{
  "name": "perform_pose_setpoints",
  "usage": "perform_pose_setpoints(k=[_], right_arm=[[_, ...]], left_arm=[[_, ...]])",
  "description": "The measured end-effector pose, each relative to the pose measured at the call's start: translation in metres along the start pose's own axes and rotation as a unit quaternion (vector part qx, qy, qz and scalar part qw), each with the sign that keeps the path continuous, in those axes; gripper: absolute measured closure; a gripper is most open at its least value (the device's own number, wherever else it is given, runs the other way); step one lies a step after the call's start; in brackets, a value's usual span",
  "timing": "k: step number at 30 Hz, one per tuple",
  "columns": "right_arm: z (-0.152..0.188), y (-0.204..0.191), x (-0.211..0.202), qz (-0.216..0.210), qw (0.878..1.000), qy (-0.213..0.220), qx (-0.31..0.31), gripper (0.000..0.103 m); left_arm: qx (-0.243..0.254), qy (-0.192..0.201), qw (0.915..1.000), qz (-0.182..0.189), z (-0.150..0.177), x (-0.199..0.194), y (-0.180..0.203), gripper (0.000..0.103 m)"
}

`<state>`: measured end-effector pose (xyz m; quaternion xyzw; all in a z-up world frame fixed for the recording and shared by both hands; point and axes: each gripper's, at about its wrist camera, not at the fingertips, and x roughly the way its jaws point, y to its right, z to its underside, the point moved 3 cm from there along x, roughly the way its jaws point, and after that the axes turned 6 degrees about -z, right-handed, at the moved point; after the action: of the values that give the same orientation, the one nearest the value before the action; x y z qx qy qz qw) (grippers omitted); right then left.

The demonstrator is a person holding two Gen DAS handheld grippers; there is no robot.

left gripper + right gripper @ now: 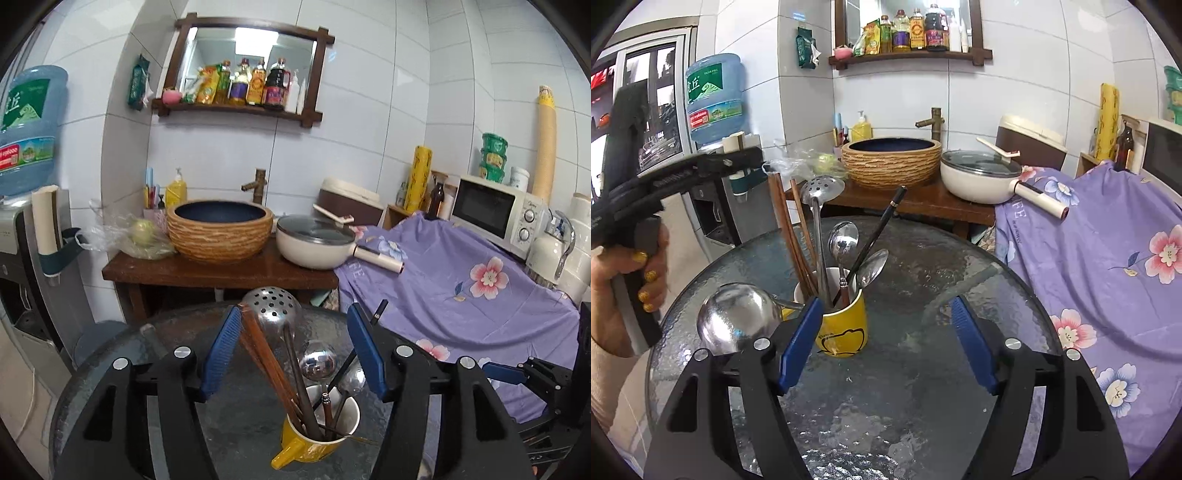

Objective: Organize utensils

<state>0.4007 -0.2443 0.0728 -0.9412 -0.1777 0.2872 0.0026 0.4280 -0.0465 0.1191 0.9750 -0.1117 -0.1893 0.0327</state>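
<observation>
Nearly done: both jaws released, left gripper (291, 354) above yellow mug (842, 325) on glass counter (923, 369), chopsticks (258, 347), skimmer (273, 306), spoons already inside; next, probably lifting ladle (735, 317) lying beside mug.

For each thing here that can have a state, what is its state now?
left gripper: open, above the mug, nothing held
right gripper: open, empty
yellow mug: upright on the glass table, filled with utensils
slotted ladle: standing in the mug
big ladle: lying on the table beside the mug
pan: lid on
microwave: door shut
</observation>
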Motion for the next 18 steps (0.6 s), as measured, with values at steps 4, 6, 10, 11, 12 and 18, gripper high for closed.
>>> perform_pose_setpoints(k=[4, 6, 10, 11, 12, 18], right_arm=[[0.009, -0.009, -0.016, 0.011, 1.000, 0.022, 0.001, 0.025], [0.017, -0.020, -0.031, 0.016, 0.999, 0.042, 0.001, 0.020], [0.037, -0.051, -0.054, 0.023, 0.997, 0.072, -0.022, 0.018], [0.046, -0.064, -0.062, 0.027, 0.996, 0.083, -0.034, 0.018], [0.051, -0.071, -0.068, 0.029, 0.995, 0.090, -0.040, 0.017], [0.092, -0.118, -0.106, 0.059, 0.986, 0.142, -0.058, 0.006]], left_arm=[[0.005, 0.035, 0.9993, -0.009, 0.002, -0.037, -0.006, 0.018], [0.012, 0.063, 0.9977, -0.022, 0.008, -0.065, -0.010, 0.011], [0.024, 0.097, 0.9940, -0.046, 0.030, -0.114, -0.017, 0.007], [0.031, 0.099, 0.9934, -0.050, 0.039, -0.126, -0.018, 0.007], [0.037, 0.099, 0.9930, -0.055, 0.045, -0.133, -0.018, 0.007], [0.044, 0.090, 0.9906, -0.094, 0.107, -0.181, -0.030, 0.006]])
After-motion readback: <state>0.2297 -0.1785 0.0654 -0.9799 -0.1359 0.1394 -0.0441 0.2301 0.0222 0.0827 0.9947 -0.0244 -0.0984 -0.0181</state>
